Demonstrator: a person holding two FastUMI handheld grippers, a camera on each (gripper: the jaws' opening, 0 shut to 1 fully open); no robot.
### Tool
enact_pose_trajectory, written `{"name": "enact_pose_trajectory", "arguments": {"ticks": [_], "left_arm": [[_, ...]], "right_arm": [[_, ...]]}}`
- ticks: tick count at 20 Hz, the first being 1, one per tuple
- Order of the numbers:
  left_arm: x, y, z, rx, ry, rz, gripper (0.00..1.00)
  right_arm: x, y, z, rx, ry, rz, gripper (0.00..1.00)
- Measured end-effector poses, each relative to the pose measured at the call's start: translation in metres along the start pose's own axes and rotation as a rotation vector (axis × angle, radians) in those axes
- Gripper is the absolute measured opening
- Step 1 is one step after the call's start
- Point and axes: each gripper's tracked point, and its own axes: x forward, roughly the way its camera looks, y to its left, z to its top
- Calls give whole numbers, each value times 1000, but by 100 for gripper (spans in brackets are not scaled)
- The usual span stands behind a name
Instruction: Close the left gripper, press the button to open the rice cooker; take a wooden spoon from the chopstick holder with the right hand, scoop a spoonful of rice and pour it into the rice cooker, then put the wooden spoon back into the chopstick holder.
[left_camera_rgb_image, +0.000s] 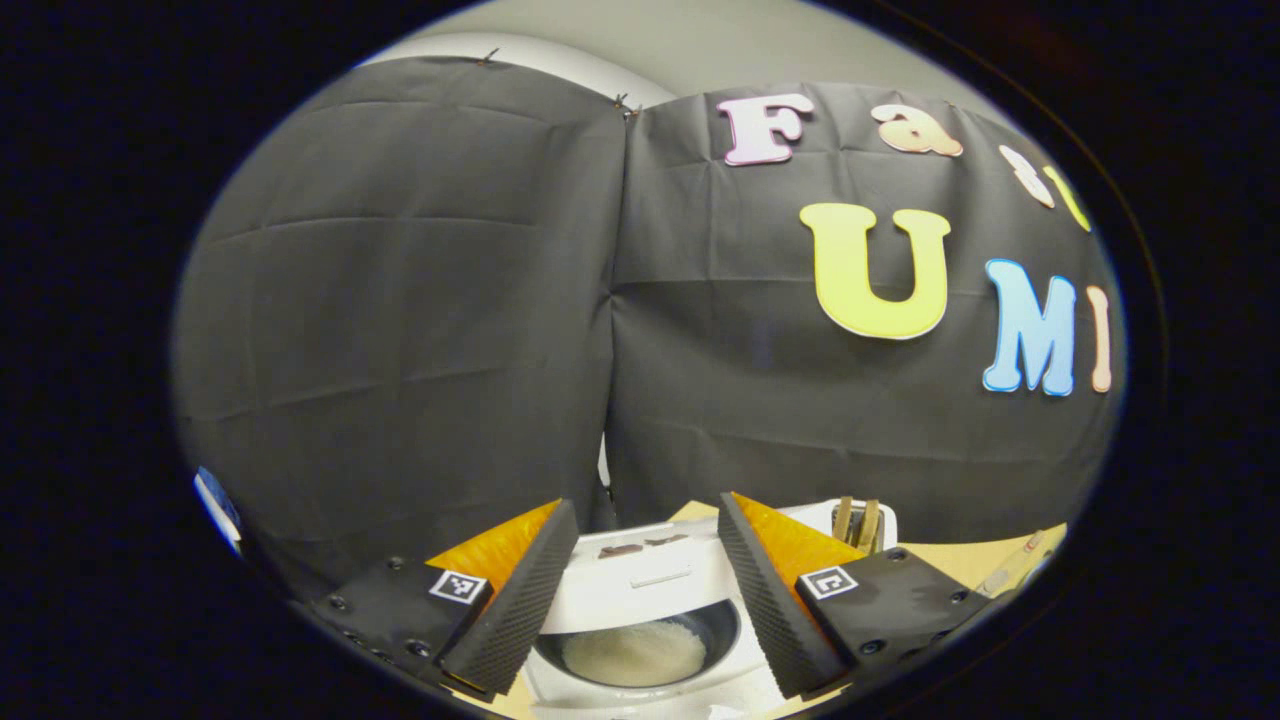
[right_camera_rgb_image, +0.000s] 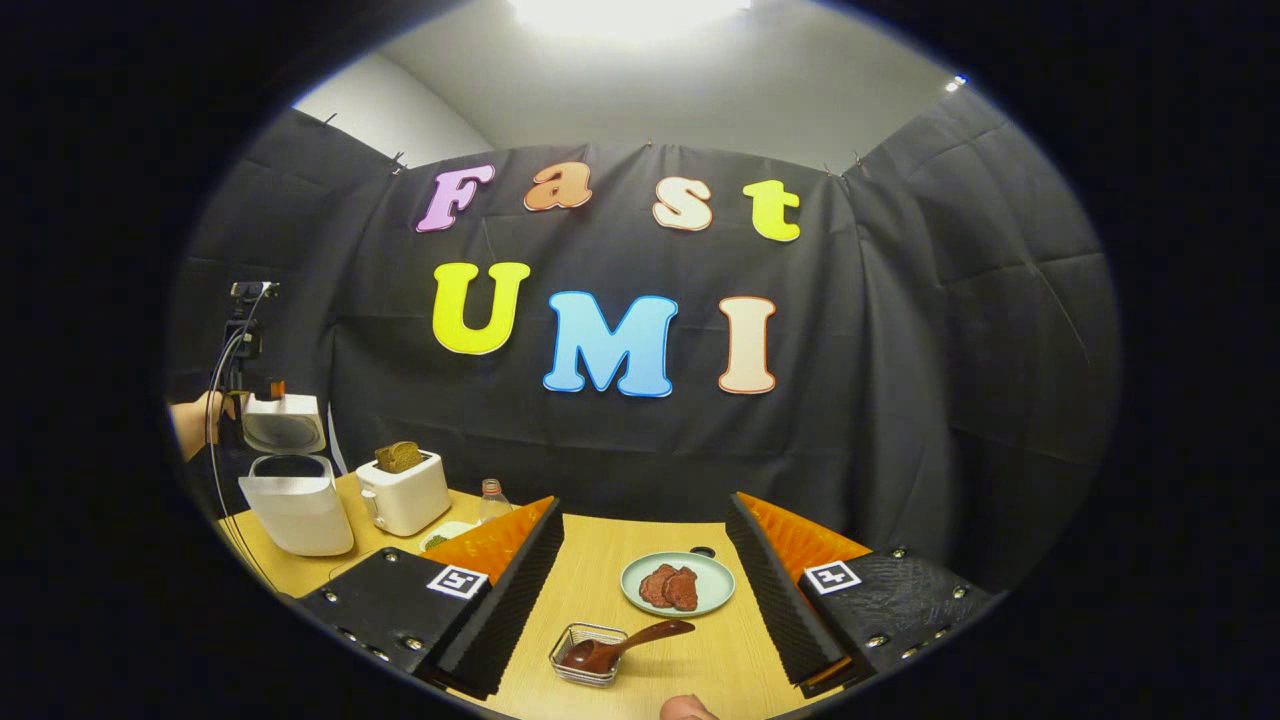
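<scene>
The white rice cooker (right_camera_rgb_image: 297, 512) stands at the table's left with its lid (right_camera_rgb_image: 285, 423) raised. In the left gripper view its pot holds white rice (left_camera_rgb_image: 634, 652), straight below my left gripper (left_camera_rgb_image: 645, 505), whose fingers are open with nothing between them. A hand (right_camera_rgb_image: 193, 422) holds that gripper just behind the lid. A dark wooden spoon (right_camera_rgb_image: 625, 643) rests with its bowl in a small wire basket (right_camera_rgb_image: 588, 655), handle slanting up to the right. My right gripper (right_camera_rgb_image: 645, 505) hovers above it, open and holding nothing.
A white toaster (right_camera_rgb_image: 403, 492) with bread in it stands right of the cooker, with a small bottle (right_camera_rgb_image: 490, 496) beside it. A green plate (right_camera_rgb_image: 712, 568) of red slices lies beyond the basket. The black cloth wall closes the back.
</scene>
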Motion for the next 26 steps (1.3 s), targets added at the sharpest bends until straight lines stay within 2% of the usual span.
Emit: {"name": "enact_pose_trajectory", "arguments": {"ticks": [2, 3, 6, 9, 10, 13, 14, 19, 21, 26], "left_arm": [[0, 1, -1, -3, 23, -3, 100], [2, 0, -6, -12, 34, -4, 96], [5, -2, -17, -11, 64, -1, 96], [11, -17, -51, -19, 102, -1, 96], [9, -20, -61, -9, 113, 1, 98], [0, -16, -70, 12, 111, 11, 98], [-1, -17, -73, 6, 117, 14, 96], [1, -19, -100, 19, 168, 30, 100], [1, -21, -116, 25, 203, 34, 98], [1, -20, -125, 19, 220, 46, 98]], "right_arm": [[-2, -9, -3, -19, -4, -1, 99], [-2, -15, -7, -30, -1, -2, 98], [-7, -27, -9, -32, 0, -6, 97], [-13, -38, -12, -34, -5, -13, 97], [-16, -41, -13, -35, -6, -13, 97], [-19, -55, -12, -41, -7, -25, 97], [-21, -57, -11, -37, -6, -26, 97], [-26, -66, -18, -43, 6, -33, 97], [-26, -67, -18, -34, 11, -34, 97], [-27, -69, -16, -40, 8, -45, 97]]}}
